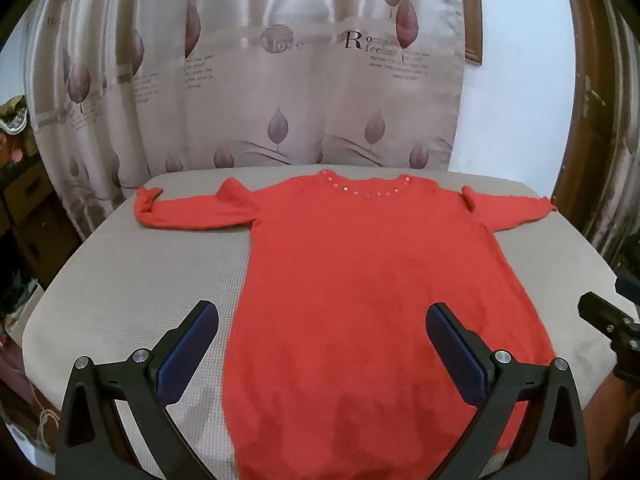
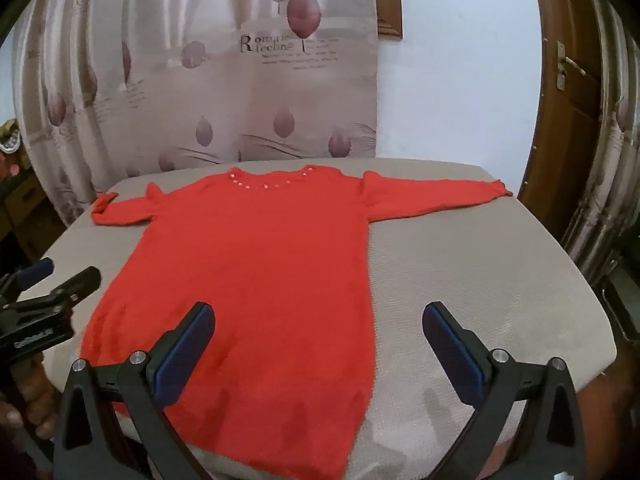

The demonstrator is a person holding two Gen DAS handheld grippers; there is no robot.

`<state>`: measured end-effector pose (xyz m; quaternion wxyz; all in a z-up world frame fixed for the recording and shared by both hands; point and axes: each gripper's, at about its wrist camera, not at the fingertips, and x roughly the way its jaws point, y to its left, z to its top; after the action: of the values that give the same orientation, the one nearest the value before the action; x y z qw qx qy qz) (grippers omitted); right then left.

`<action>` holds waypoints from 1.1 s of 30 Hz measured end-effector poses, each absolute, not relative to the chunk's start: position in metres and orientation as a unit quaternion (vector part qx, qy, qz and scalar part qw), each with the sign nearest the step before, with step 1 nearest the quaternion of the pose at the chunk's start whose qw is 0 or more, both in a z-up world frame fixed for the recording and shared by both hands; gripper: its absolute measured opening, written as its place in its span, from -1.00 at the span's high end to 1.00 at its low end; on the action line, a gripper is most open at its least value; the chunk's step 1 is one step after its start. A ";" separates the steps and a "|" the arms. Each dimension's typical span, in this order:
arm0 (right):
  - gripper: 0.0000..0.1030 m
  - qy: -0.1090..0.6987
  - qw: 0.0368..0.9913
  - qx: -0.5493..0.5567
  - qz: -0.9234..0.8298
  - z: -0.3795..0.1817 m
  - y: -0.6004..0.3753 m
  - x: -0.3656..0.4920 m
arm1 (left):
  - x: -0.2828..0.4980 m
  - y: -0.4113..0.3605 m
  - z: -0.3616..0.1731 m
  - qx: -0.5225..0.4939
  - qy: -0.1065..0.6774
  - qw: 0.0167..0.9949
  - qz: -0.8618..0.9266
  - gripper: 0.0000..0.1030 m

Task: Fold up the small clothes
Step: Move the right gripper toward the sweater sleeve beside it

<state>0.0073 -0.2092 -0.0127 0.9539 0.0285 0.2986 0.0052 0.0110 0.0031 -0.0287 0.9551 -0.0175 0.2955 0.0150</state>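
The left gripper [image 1: 322, 330] is hovering wide open and empty beside the right gripper [image 2: 319, 328], equally spread, while the red sweater [image 1: 360, 272] is lying flat on the beige table [image 1: 132, 280]; looking soft, light and floppy, it is probably best pinched at a sleeve cuff or hem corner.

One red sweater [image 1: 360, 280] with two long sleeves, one desk [image 1: 132, 280] under it, two grippers, left gripper [image 1: 322, 334] and right gripper [image 2: 319, 332], two blue-padded fingers [image 1: 188, 352] on each, one patterned curtain [image 1: 240, 80], one wooden door [image 2: 568, 120]
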 end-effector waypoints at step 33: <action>-1.00 0.361 0.931 0.051 -0.003 -0.050 -0.273 0.151 | 0.103 0.017 -0.064 -0.031 0.317 0.948 0.020 -1.00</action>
<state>0.1509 -0.2730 -0.0505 0.9311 0.0512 0.3612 -0.0033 0.1030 0.0166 -0.0644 0.9476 -0.0310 0.3173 0.0198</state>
